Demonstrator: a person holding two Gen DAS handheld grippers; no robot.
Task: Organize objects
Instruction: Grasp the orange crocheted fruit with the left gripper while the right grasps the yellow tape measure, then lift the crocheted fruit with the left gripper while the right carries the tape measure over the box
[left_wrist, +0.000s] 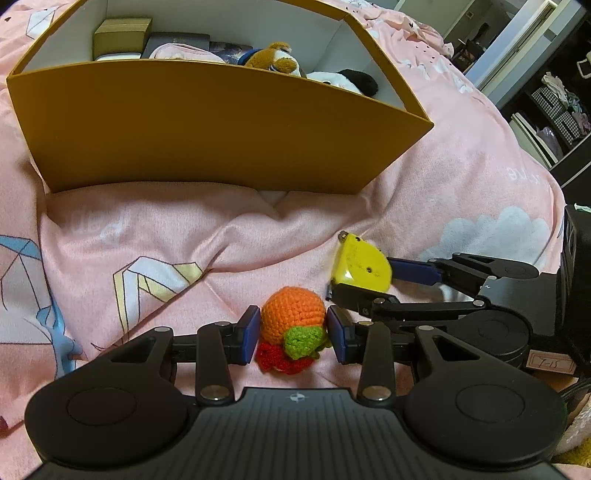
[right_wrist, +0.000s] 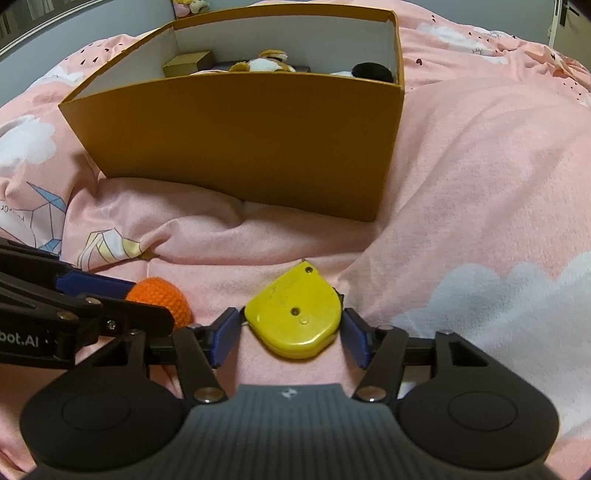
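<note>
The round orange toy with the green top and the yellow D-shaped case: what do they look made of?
Round orange toy: crocheted yarn, matte, with visible stitch loops. Yellow D-shaped case: apparently hard moulded plastic, glossy, with light glints, screw holes and a seam along its edge.

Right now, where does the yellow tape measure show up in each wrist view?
Left wrist view: yellow tape measure sits right of centre, between the right claw fingers, just beyond the crocheted orange.
Right wrist view: it lies low at centre, between that claw's blue pads.
Shared landmark: the orange box behind it.
</note>
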